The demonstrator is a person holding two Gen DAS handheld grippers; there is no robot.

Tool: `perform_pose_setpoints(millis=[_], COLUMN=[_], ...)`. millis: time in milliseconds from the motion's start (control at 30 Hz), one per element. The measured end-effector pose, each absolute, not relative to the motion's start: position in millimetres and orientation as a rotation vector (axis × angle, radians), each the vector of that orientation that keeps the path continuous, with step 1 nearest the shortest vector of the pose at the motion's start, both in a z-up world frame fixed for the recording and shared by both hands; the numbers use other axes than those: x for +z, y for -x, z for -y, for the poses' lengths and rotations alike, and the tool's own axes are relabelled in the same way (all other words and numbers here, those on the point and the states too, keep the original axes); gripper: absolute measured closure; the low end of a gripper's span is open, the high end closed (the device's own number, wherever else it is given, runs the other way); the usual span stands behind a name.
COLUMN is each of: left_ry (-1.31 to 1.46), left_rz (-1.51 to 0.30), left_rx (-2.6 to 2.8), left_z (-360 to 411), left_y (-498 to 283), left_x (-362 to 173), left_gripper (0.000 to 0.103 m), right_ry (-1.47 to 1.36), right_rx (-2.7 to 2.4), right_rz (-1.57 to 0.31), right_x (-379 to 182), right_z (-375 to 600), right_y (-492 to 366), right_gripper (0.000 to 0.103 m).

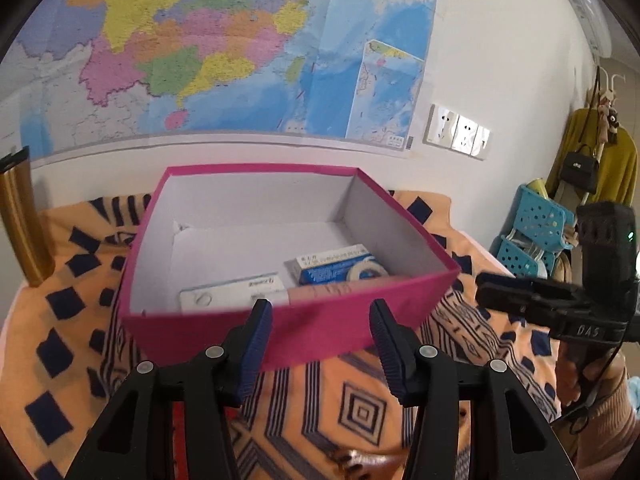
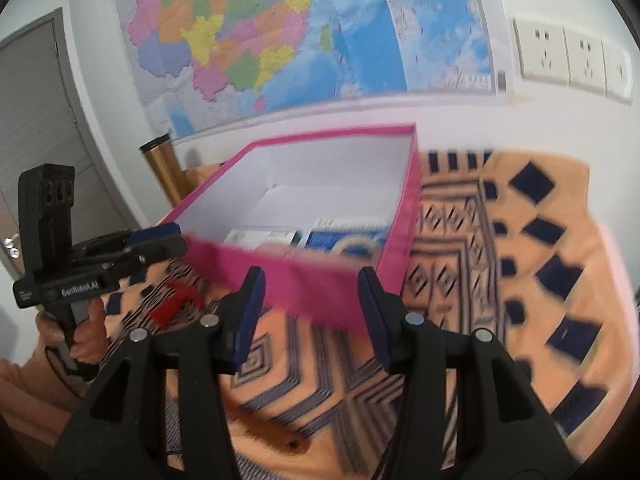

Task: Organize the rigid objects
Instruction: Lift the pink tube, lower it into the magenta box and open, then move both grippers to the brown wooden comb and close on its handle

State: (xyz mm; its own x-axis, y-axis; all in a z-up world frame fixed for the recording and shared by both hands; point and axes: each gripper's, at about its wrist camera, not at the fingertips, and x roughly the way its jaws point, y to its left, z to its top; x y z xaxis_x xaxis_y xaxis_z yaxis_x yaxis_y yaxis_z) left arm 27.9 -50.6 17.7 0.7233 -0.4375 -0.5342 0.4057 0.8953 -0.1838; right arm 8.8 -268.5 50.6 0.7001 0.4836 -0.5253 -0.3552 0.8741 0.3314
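Behind everything hangs a large coloured wall map [image 1: 224, 48], with a row of white wall sockets [image 1: 458, 132] to its right. Below it a surface is covered by an orange cloth with dark blue geometric patterns [image 1: 352, 404]. On the cloth sits an open pink box with a white inside [image 1: 288, 332], its lid off. Inside the box, toward its near side, lie a white medicine packet [image 1: 228, 292], a blue and white carton [image 1: 332, 268] with a small white ring-shaped item [image 1: 370, 270] on it, and a pale pink item [image 1: 320, 291] partly hidden by the box's near wall. The left tongs [image 1: 320, 316] hang just in front of the box's near wall, jaws apart and gripping nothing. The right tongs [image 2: 310, 286] hang before the same wall from the other side, also parted and empty. A small red object [image 2: 174, 300], too blurred to identify, lies on the cloth outside the box. Judging by this, several items are already stowed and little remains loose, perhaps only the red piece.
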Motion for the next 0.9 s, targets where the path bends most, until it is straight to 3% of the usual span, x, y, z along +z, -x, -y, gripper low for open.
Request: perform_pose_setpoints(millis=[367, 900], left_ry=[0.096, 0.080], left_rz=[-0.802, -0.917], left_rx=[-0.513, -0.546], left_z=[49.1, 59.7], left_y=[4.8, 26.8], left_x=[-40.6, -71.4], left_gripper=[0.052, 0.052], right_ry=[-0.270, -0.286], right_rx=[0.510, 0.498], right_rz=[-0.861, -0.894], right_x=[-21.4, -40.1], right_z=[250.1, 247.5], right_y=[25.2, 51.4], right_gripper=[0.053, 0.053])
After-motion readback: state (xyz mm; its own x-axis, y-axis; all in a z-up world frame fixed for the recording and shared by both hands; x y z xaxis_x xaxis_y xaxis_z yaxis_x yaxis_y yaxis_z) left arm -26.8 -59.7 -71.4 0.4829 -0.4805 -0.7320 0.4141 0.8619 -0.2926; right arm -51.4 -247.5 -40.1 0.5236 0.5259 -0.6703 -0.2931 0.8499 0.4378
